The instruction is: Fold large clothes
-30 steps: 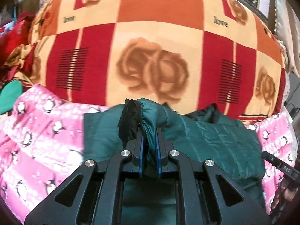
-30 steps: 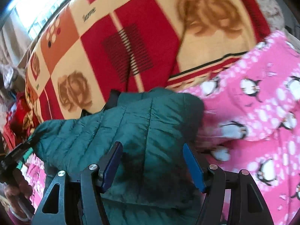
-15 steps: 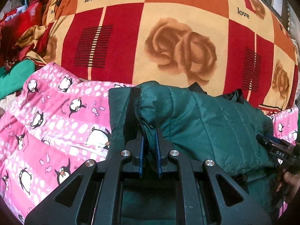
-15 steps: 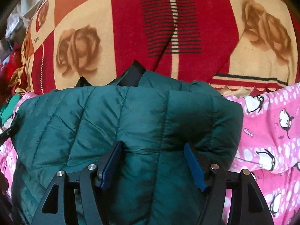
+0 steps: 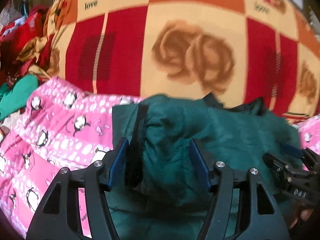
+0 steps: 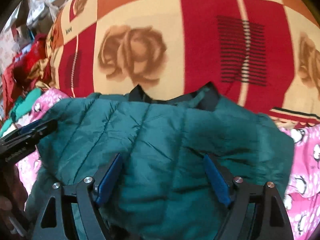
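Note:
A dark green quilted jacket [image 5: 230, 132] lies bunched on a pink penguin blanket [image 5: 60, 130]. My left gripper [image 5: 158, 142] is over the jacket's left edge. Its jaws are opening, and a fold with a black cuff sits loosely between the blue pads [image 5: 120, 160]. In the right wrist view the jacket [image 6: 160, 130] fills the middle, collar at the far side. My right gripper [image 6: 163, 157] hovers over its near part with jaws opening wide and puffy fabric bulging between the pads without being pinched. Each gripper shows at the edge of the other's view, the right gripper [image 5: 290, 170] and the left gripper [image 6: 26, 136].
A big red, orange and cream rose blanket [image 5: 180, 50] rises like a wall behind the jacket. At the left lie red clothes [image 5: 20, 36] and a bright green cloth [image 5: 18, 92]. The pink blanket [image 6: 304, 160] extends to the right. A hand [image 6: 6, 200] shows at the lower left edge.
My left jaws, which were shut on the jacket's fold, have come apart and the fold has slumped. The right jaws have widened, and the right gripper has swung across to face the jacket squarely.

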`<state>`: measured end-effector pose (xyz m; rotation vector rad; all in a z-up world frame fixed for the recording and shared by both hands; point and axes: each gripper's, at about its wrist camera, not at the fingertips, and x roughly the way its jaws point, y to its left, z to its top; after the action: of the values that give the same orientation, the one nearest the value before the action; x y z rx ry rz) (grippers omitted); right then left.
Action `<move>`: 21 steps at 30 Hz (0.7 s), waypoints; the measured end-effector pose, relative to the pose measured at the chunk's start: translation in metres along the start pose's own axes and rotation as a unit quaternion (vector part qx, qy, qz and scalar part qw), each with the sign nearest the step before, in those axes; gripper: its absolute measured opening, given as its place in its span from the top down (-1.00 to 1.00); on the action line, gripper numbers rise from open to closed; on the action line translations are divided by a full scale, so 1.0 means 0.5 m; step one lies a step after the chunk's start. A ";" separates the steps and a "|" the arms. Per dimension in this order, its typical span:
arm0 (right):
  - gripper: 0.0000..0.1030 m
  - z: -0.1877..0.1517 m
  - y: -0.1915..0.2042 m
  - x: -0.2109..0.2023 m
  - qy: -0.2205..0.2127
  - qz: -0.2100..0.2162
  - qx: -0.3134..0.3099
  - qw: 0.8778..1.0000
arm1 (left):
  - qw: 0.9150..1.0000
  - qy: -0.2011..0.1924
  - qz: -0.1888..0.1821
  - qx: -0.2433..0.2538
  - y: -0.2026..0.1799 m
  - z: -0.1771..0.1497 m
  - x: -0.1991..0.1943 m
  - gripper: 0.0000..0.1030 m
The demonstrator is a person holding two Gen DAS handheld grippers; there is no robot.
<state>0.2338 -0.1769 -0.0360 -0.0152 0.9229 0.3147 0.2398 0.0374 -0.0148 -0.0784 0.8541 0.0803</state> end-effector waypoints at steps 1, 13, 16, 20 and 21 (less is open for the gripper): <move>-0.57 -0.002 0.008 0.018 0.005 -0.007 -0.003 1.000 | 1.000 0.012 0.006 -0.006 0.003 0.000 0.025 -0.22; -0.60 -0.008 0.017 -0.031 -0.018 -0.008 0.000 1.000 | 1.000 0.010 0.027 0.008 -0.003 -0.010 0.080 -0.32; -0.60 -0.018 0.046 -0.053 -0.029 -0.011 -0.026 0.999 | 1.000 0.008 0.024 0.002 0.000 -0.011 0.080 -0.33; -0.60 -0.040 0.065 -0.016 0.001 -0.012 -0.032 0.999 | 1.000 0.006 0.021 0.000 0.001 -0.013 0.081 -0.36; -0.60 -0.048 0.066 -0.002 0.008 -0.015 -0.032 0.999 | 1.000 0.006 0.019 -0.001 0.002 -0.013 0.082 -0.37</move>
<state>0.2053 -0.1493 -0.0459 -0.0909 0.9264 0.3160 0.2617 0.0392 -0.0502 -0.0643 0.8673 0.1164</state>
